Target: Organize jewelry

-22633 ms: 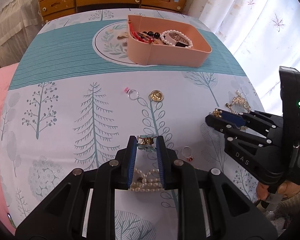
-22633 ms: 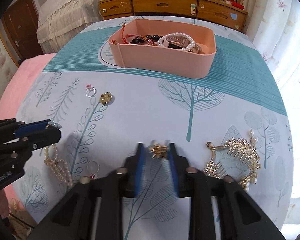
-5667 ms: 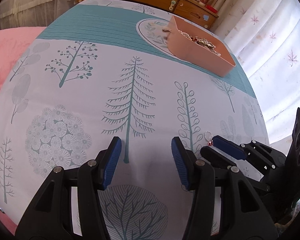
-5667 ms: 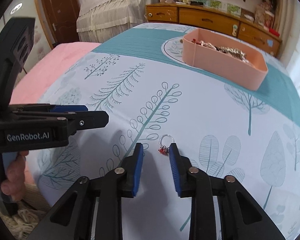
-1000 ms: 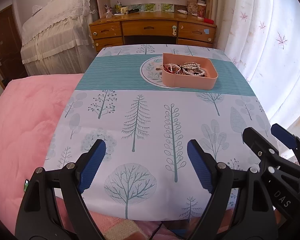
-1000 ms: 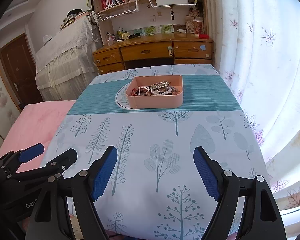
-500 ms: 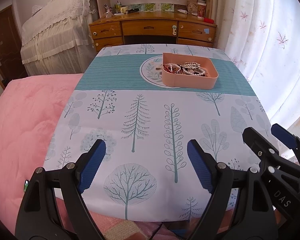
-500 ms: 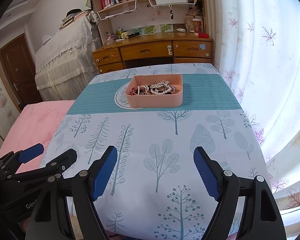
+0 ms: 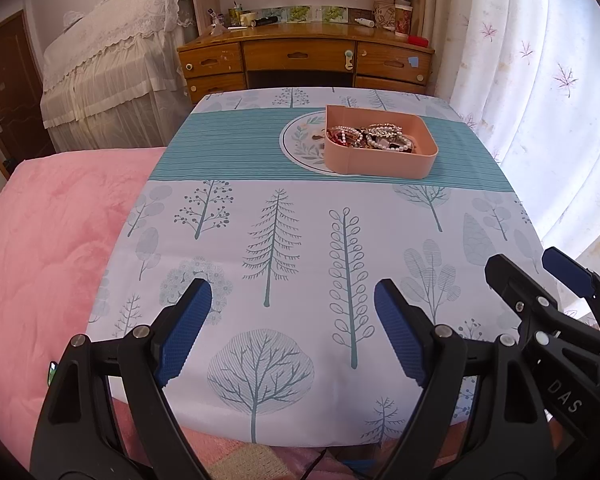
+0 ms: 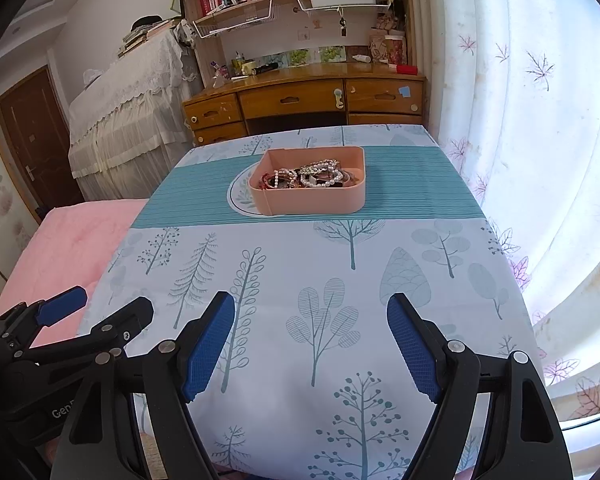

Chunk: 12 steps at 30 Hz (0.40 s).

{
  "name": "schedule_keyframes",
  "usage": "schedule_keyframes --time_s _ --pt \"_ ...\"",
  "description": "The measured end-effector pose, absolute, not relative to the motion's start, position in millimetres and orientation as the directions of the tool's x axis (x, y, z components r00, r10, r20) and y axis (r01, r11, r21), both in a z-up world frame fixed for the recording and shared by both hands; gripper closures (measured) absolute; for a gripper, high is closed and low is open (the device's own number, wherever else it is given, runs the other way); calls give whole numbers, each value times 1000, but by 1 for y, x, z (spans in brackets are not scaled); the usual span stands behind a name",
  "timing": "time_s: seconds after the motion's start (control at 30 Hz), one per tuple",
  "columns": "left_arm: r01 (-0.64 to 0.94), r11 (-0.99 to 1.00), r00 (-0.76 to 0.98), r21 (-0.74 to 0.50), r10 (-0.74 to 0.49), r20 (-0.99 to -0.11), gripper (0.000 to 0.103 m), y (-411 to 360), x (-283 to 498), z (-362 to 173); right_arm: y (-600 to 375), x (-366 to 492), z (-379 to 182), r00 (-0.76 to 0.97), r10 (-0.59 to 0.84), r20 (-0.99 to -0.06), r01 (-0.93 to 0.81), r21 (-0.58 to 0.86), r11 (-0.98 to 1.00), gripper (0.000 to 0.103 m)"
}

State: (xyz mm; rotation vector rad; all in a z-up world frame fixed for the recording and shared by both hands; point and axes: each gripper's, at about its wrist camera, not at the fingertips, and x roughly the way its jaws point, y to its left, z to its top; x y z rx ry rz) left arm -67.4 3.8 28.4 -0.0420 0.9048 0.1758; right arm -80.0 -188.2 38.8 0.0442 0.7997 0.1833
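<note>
A pink tray [image 9: 380, 162] stands on the far teal band of the tablecloth and holds a heap of pearl strands and other jewelry [image 9: 370, 138]. It also shows in the right wrist view [image 10: 312, 200], with the jewelry [image 10: 308, 178] inside. My left gripper [image 9: 290, 320] is open and empty, held back over the near edge of the table. My right gripper [image 10: 310, 340] is open and empty too, beside it on the right; it also shows in the left wrist view [image 9: 536, 270]. I see no loose jewelry on the cloth.
The table has a tree-print cloth [image 9: 300, 240]. A pink blanket [image 9: 48, 240] lies to the left. A wooden desk [image 9: 304, 60] stands behind the table. White curtains [image 9: 540, 80] hang on the right.
Over the last second almost nothing moved. Earlier, both grippers picked loose jewelry off the cloth; now the pieces are in the tray and both grippers are drawn back and wide open.
</note>
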Motion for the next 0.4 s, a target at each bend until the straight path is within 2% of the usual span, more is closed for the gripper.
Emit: schedule_keyframes --time_s 0.4 --pt "-168 986 584 23 118 -803 21 15 -56 19 -181 -69 30 667 162 -727 -144 87 986 23"
